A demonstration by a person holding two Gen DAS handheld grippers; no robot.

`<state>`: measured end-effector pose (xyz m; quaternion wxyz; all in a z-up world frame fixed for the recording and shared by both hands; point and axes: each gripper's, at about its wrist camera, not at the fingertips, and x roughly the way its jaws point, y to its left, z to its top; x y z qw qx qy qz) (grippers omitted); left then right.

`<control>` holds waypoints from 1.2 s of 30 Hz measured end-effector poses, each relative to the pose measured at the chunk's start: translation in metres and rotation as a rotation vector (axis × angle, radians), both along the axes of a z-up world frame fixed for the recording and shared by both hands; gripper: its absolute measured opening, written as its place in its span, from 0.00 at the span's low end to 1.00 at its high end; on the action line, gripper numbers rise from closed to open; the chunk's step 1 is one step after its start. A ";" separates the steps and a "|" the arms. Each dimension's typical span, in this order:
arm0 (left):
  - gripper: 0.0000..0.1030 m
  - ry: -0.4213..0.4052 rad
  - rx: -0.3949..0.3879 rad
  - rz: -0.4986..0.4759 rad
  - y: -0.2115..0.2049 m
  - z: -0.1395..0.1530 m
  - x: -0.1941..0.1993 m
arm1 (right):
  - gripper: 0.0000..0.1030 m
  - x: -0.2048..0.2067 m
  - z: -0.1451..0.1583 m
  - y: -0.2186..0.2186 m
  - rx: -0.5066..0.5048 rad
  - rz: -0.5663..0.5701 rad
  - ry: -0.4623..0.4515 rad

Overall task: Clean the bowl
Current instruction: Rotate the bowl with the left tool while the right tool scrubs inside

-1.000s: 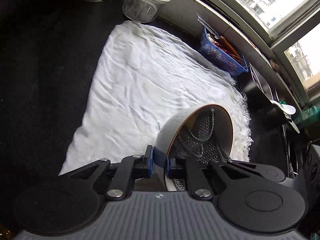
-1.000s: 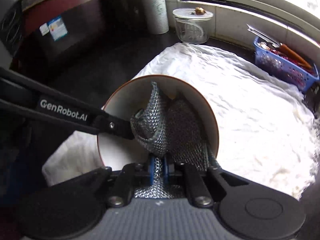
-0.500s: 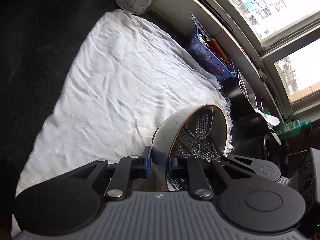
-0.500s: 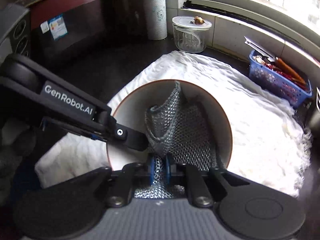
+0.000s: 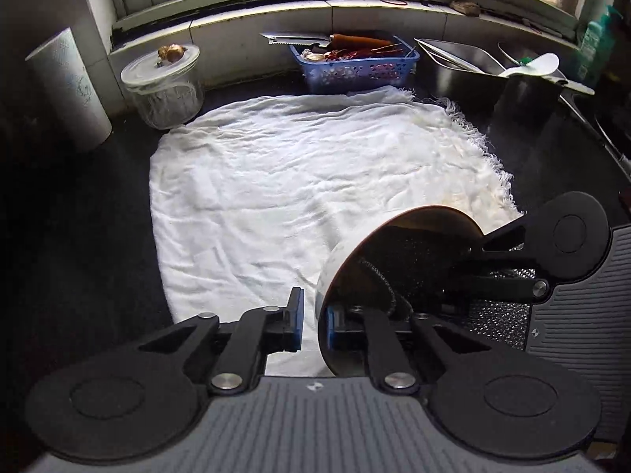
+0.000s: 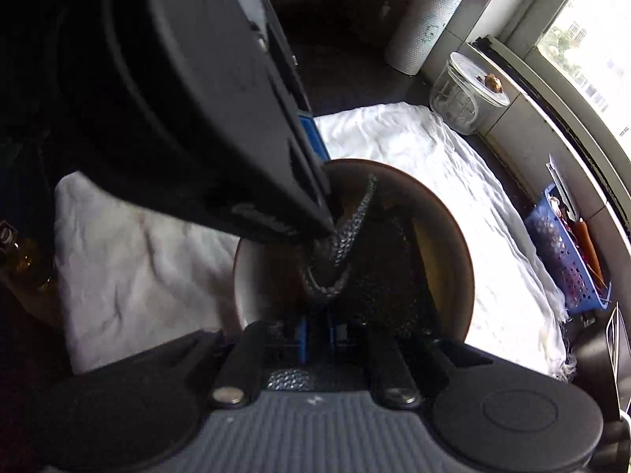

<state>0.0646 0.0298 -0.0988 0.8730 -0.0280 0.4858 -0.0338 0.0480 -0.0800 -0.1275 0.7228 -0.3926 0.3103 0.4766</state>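
Note:
A white bowl point(image 5: 335, 264) with a brown rim is held tilted on its side above the white cloth point(image 5: 299, 181). My left gripper point(image 5: 313, 321) is shut on the bowl's rim, one pad outside and one inside. A grey mesh scrubbing cloth point(image 6: 339, 248) lies inside the bowl point(image 6: 441, 236). My right gripper point(image 6: 317, 333) is shut on the mesh cloth and reaches into the bowl from the right. The left gripper's arm fills the upper left of the right wrist view and hides part of the bowl.
A glass jar with lid point(image 5: 163, 86), a paper towel roll point(image 5: 65, 86) and a blue basket of utensils point(image 5: 355, 63) stand along the window sill wall. A metal tray point(image 5: 461, 59) and a dark pot with a white spoon point(image 5: 528, 82) stand at the right. The counter is black.
My left gripper has swung round with the bowl, now facing the window. The right gripper has moved closer, and the left arm now crosses its view. The mesh cloth stays in the bowl.

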 end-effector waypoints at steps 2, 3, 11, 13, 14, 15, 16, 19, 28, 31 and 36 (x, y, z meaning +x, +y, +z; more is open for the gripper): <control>0.07 0.025 -0.137 0.115 0.016 -0.007 -0.002 | 0.09 0.006 0.001 -0.004 0.031 -0.060 0.028; 0.07 0.034 -0.199 0.172 0.024 -0.011 -0.004 | 0.08 0.010 0.001 -0.006 0.060 -0.106 0.059; 0.08 0.108 -0.500 0.434 0.062 -0.042 -0.024 | 0.07 0.038 -0.003 -0.021 0.389 -0.450 0.483; 0.07 0.118 -0.484 0.405 0.061 -0.041 -0.021 | 0.07 0.038 -0.002 -0.018 0.386 -0.443 0.483; 0.07 0.112 -0.441 0.360 0.056 -0.038 -0.019 | 0.07 0.037 -0.002 -0.017 0.376 -0.430 0.473; 0.08 0.085 -0.346 0.282 0.047 -0.030 -0.016 | 0.07 0.037 -0.001 -0.015 0.358 -0.414 0.461; 0.11 0.036 -0.216 0.198 0.034 -0.021 -0.016 | 0.07 0.037 0.001 -0.013 0.329 -0.393 0.437; 0.22 -0.078 0.082 -0.019 0.003 0.000 -0.015 | 0.08 0.031 0.004 -0.005 0.207 -0.288 0.306; 0.07 -0.114 0.098 -0.056 -0.004 0.005 -0.014 | 0.09 0.014 0.004 0.000 0.022 -0.092 0.035; 0.07 -0.083 -0.059 0.091 0.016 0.000 -0.016 | 0.09 0.021 0.005 -0.005 0.091 -0.180 0.122; 0.09 -0.050 -0.285 0.271 0.045 -0.013 -0.024 | 0.09 0.040 0.005 -0.016 0.304 -0.404 0.366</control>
